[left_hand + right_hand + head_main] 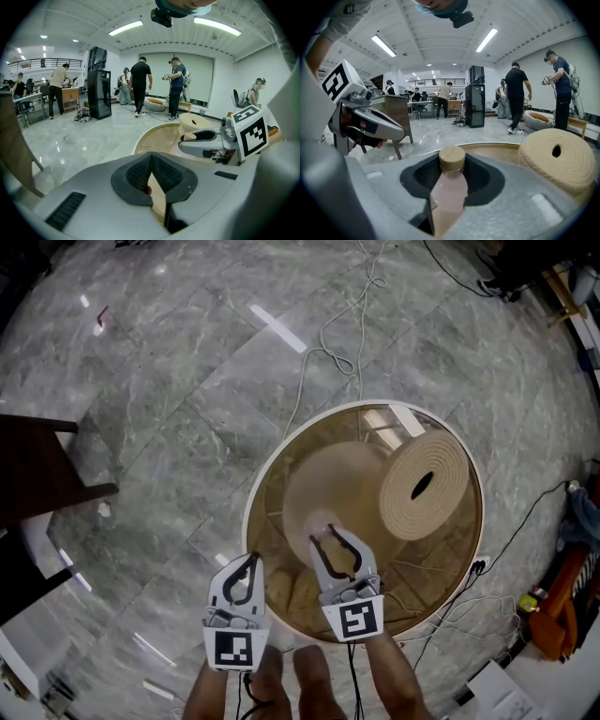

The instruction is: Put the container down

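The container is a small bottle of pale pink liquid with a tan cap. My right gripper is shut on its body, cap pointing away from the camera. In the head view the right gripper hangs over the near part of a round glass table with a white rim. The bottle is hard to make out there against the beige base under the glass. My left gripper hovers beside the right one at the table's near left rim. Its pads meet at the tips with nothing between them.
A thick woven coil with a hole in its middle lies on the right of the table. A dark wooden piece of furniture stands at the left. Cables trail over the marble floor. Several people stand in the far room.
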`<act>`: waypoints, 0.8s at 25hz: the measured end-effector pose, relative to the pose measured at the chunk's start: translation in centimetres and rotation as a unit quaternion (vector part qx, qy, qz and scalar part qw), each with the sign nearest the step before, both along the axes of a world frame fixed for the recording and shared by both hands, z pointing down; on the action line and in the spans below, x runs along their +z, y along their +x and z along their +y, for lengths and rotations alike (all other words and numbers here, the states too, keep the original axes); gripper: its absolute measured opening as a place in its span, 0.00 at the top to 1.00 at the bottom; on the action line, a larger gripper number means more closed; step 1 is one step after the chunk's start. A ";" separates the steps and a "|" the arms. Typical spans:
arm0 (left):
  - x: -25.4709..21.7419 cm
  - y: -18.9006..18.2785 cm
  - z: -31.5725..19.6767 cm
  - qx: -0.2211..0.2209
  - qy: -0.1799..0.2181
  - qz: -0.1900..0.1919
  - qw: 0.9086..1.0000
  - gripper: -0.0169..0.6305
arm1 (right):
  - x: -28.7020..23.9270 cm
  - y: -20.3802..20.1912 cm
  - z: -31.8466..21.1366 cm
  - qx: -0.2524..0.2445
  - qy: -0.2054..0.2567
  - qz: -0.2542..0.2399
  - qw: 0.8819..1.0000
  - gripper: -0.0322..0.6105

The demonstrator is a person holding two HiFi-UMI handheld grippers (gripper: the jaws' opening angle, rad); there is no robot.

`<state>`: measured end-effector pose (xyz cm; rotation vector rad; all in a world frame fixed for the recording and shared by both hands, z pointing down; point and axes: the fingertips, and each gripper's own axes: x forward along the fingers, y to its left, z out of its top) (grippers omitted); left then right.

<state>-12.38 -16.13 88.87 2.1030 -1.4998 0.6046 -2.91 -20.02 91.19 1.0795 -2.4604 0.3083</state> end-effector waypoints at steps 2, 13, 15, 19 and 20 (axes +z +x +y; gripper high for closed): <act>0.1 0.1 0.2 0.001 0.000 0.000 1.000 0.95 | 0.1 0.1 0.0 0.002 -0.001 0.002 1.000 0.74; -0.8 -0.5 0.8 -0.003 0.005 0.003 1.000 0.95 | -0.3 -0.3 0.0 -0.004 -0.014 -0.008 1.000 0.63; -1.4 -0.6 0.7 -0.003 0.009 0.003 1.000 0.95 | -0.5 -0.5 0.0 -0.009 -0.018 -0.005 1.000 0.57; -2.9 -0.9 0.4 0.000 0.014 0.004 1.000 0.95 | -1.5 -0.8 -0.2 -0.011 -0.015 0.000 1.000 0.55; -3.3 -0.9 0.3 0.001 0.014 0.004 1.000 0.95 | -2.0 -0.8 -0.3 -0.011 -0.013 -0.001 1.000 0.55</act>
